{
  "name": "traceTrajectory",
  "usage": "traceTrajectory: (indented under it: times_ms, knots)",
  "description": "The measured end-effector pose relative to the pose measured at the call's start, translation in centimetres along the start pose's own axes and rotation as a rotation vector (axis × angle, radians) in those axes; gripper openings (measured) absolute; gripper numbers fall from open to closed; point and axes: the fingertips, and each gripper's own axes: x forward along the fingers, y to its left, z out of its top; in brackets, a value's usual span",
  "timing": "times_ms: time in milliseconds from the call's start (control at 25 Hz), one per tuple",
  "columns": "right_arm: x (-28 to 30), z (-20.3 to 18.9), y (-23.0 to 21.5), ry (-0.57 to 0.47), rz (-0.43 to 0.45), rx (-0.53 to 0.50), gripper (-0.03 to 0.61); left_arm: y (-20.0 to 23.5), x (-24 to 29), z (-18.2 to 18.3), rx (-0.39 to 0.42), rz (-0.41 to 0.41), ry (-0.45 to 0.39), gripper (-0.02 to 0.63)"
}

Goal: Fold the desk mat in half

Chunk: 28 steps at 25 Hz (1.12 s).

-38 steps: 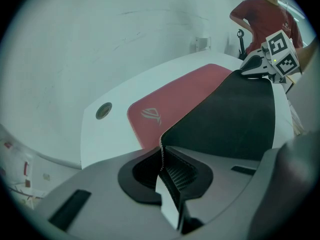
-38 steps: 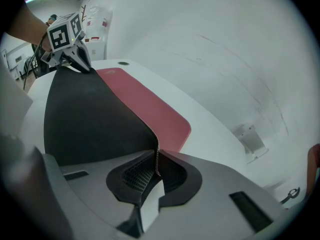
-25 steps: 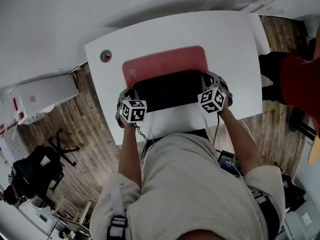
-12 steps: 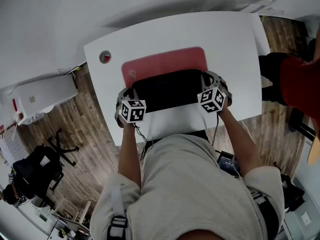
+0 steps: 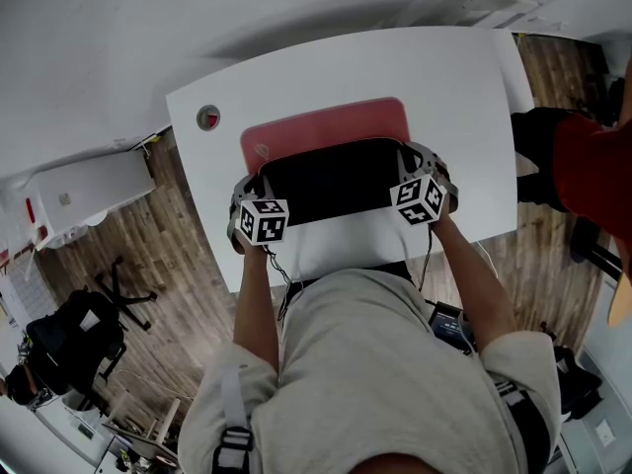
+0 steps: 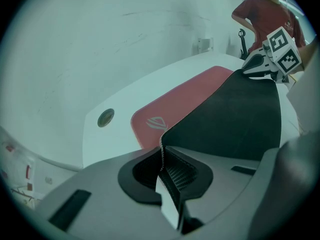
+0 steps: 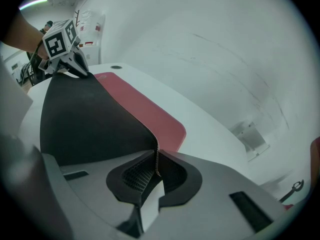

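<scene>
Carrying the near edge of the desk mat [image 5: 326, 129] over to its far edge is, by my reading, the step in hand, and it looks about half done. The far part of the mat lies flat, red side up, on the white counter [image 5: 464, 87], while the near part is lifted and curled so that its black underside [image 5: 334, 181] faces the person. The left hand-held gripper [image 6: 161, 156] is nipped narrow on the mat's near left corner, the stitched edge running up between its pads. The right hand-held gripper [image 7: 157, 165] is pinched the same way on the near right corner, and the two sit level with each other across the mat. To do this well, both should travel forward together at one pace, so the lifted edge runs parallel to the far edge and the crease forms square rather than on a slant. The sheet wants light tension between the corners, since slack would likely let the middle sag and touch down first. These are thin corner bites, so a sudden tug could pull a corner free. The round grommet [image 5: 207, 118] sits apart from the mat's far left corner and should not interfere. Release should wait until corner lies on corner.
</scene>
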Motion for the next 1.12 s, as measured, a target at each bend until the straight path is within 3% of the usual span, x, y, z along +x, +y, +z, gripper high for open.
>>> traceTrajectory:
  times_ms: [1120]
  knots:
    - [1.0, 1.3, -1.2, -0.007, -0.010, 0.020, 0.052, 1.4, 1.0, 1.6, -0.017, 0.015, -0.007, 0.029]
